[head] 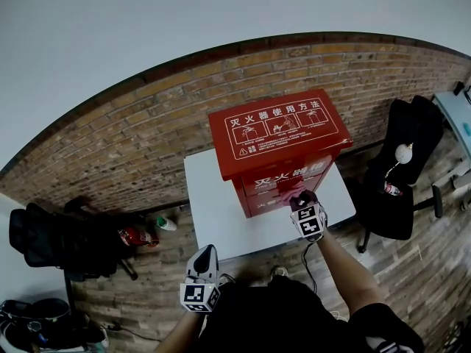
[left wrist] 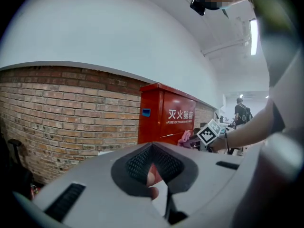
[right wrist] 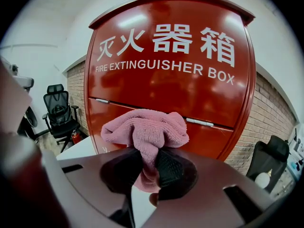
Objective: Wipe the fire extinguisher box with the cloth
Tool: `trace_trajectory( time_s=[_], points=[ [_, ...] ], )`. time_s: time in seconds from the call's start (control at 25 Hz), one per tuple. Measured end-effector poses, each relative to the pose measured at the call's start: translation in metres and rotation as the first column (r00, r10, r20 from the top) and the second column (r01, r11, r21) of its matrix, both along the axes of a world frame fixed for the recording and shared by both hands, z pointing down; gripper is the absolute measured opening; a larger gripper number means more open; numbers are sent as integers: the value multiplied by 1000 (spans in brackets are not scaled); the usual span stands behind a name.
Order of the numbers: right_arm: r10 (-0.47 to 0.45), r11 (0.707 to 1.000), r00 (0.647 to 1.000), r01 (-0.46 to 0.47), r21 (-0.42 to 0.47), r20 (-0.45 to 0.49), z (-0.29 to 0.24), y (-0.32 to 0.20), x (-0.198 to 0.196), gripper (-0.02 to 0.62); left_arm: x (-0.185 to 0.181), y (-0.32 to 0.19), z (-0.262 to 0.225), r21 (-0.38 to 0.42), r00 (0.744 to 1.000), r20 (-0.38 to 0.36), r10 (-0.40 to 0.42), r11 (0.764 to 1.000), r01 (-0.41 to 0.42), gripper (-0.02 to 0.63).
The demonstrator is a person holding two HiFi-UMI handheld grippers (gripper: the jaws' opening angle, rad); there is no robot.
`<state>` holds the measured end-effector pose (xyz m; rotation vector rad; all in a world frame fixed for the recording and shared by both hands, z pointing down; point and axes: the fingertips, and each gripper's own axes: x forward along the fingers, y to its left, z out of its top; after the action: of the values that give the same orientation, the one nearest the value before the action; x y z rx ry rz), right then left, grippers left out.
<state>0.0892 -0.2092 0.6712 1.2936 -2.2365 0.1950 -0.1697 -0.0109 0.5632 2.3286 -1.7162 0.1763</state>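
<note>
Two grippers frame the scene: nearest, the left gripper (left wrist: 153, 167) hangs low with its ribbed black pads together on nothing. Farther right, the right gripper (right wrist: 147, 163) is clamped on one bunched pink terry cloth (right wrist: 145, 129), which it holds at the lower front panel of the single fire extinguisher box (head: 280, 134). That glossy red metal cabinet has a sloped lid with white lettering and stands on one flat white table (head: 213, 215). Two black office chairs (head: 51, 241) flank it on the brick-patterned floor (head: 110, 149).
</note>
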Motion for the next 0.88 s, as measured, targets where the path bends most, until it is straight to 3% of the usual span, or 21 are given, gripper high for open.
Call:
trace_trajectory(
  time_s=[0.88],
  points=[
    [56,998,998,-56,-6,24,4,8,-35,83,-46,-3,-6,-6,1000,-7,29,1000,-29,17]
  ],
)
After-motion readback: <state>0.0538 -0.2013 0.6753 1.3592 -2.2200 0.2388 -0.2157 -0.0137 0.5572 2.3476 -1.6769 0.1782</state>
